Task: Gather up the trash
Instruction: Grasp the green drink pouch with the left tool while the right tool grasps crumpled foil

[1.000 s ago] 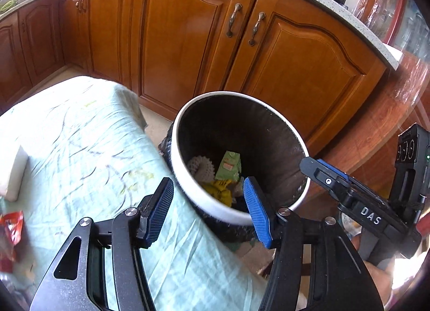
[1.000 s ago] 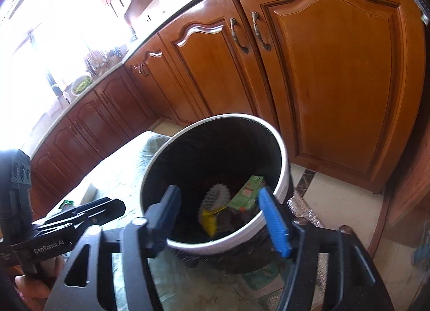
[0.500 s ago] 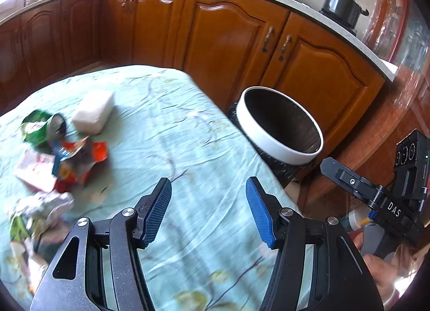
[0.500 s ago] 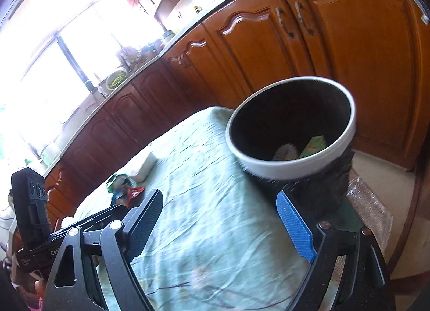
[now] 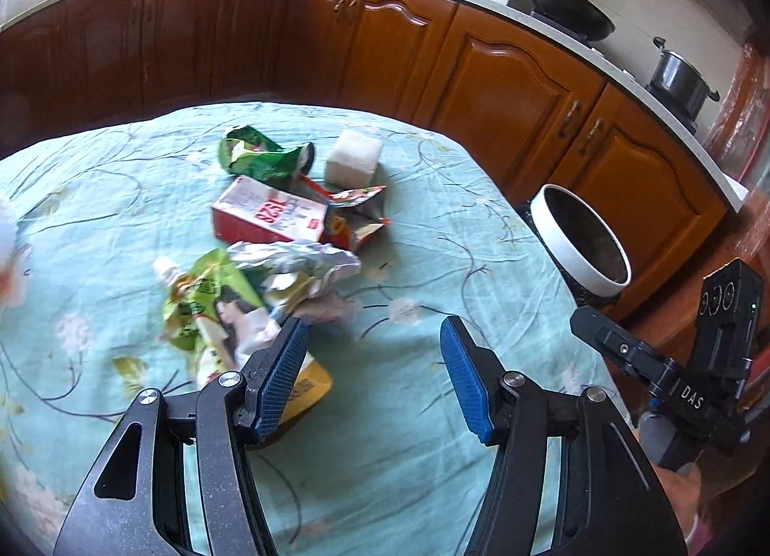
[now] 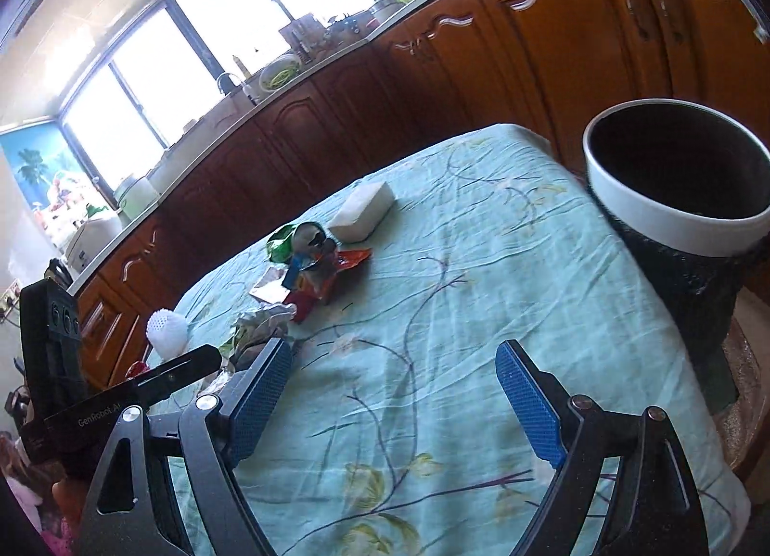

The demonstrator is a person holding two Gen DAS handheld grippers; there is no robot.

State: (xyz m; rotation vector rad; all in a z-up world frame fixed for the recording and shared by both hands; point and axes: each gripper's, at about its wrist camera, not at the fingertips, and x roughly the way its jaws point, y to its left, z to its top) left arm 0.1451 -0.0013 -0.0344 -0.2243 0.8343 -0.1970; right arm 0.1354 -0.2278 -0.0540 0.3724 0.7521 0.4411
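Trash lies in a loose heap on the table in the left wrist view, the red carton pointing its long side left to right. Left tongs are wide open and hold nothing.

In the right wrist view, right tongs also gape empty. The bin stands at the table's right edge; its contents cannot be seen.

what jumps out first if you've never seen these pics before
A heap of crumpled wrappers and a red and white carton lies mid-table on the pale green tablecloth. A white-rimmed bin stands off the table's edge. The left gripper and right gripper hover open and empty.
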